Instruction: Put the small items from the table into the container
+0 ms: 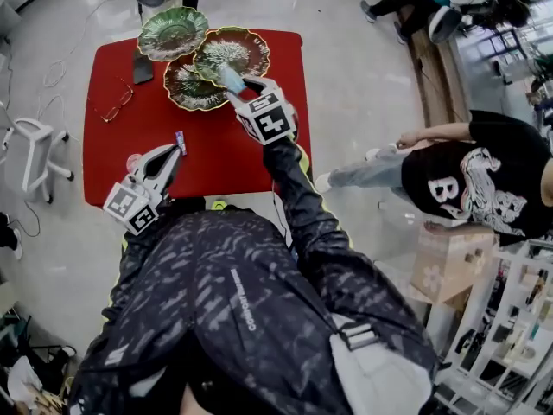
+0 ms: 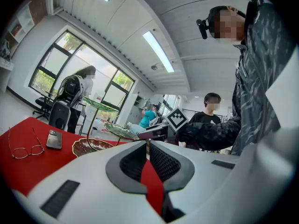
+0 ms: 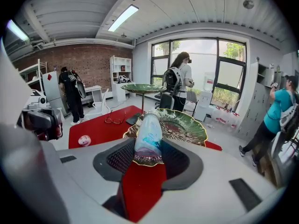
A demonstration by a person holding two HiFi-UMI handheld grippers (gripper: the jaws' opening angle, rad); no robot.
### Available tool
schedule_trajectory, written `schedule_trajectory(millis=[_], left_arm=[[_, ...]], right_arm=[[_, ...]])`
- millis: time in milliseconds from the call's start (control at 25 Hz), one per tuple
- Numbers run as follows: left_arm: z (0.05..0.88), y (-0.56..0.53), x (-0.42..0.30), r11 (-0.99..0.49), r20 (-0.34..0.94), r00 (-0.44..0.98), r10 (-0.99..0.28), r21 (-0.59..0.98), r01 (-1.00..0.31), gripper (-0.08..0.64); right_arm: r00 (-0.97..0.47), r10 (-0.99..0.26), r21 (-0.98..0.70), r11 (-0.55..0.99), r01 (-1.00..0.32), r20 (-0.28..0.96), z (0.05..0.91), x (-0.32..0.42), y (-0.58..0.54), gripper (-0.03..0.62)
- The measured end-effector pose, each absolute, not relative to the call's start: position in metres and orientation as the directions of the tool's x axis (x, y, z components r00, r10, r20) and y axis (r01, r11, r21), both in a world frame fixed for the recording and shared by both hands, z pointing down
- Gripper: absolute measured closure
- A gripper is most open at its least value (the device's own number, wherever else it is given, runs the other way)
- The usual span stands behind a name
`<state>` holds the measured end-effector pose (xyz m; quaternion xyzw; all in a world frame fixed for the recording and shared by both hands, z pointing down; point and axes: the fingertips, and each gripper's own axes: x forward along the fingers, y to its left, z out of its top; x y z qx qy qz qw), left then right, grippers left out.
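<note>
The right gripper (image 1: pixel 238 85) pinches a small clear, pale-blue soft packet (image 3: pixel 148 136) between its jaws. It holds the packet upright above the gold-rimmed edge of the middle green leaf-shaped glass dish (image 1: pixel 238 50) of a three-tier dish stand. The stand is at the far end of the red table (image 1: pixel 216 158), with its top green dish (image 1: pixel 173 31) to the left and its lowest, brownish dish (image 1: pixel 192 89) nearest the person. The left gripper (image 1: pixel 173 152) points level over the near part of the table, jaws pressed almost together on a thin small purple-and-white packet (image 1: pixel 180 139) at their tips. A small pink round item (image 1: pixel 134 161) lies on the table just beside that gripper. A pair of thin-framed spectacles (image 1: pixel 117 102) and a dark phone (image 1: pixel 143 66) lie near the left edge.
</note>
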<state>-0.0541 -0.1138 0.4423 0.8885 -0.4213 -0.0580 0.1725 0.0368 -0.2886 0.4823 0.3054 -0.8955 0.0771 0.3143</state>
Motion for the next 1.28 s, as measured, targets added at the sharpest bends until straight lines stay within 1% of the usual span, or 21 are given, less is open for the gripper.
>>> schedule_trajectory(millis=[560, 1120, 1280], left_arm=[[0.452, -0.117, -0.084, -0.554, 0.060, 0.616, -0.786, 0.377, -0.743, 0.548], [0.453, -0.114, -0.092, -0.545, 0.065, 0.610, -0.790, 0.381, -0.747, 0.548], [0.456, -0.113, -0.093, -0.539, 0.071, 0.605, -0.793, 0.381, -0.751, 0.548]], right_arm=[[-0.573, -0.489, 0.053, 0.789, -0.612, 0.658, 0.501, 0.027, -0.325, 0.408], [-0.564, -0.499, 0.064, 0.783, -0.618, 0.658, 0.501, 0.020, -0.333, 0.407], [-0.563, -0.525, 0.079, 0.772, -0.631, 0.639, 0.501, 0.020, -0.338, 0.407]])
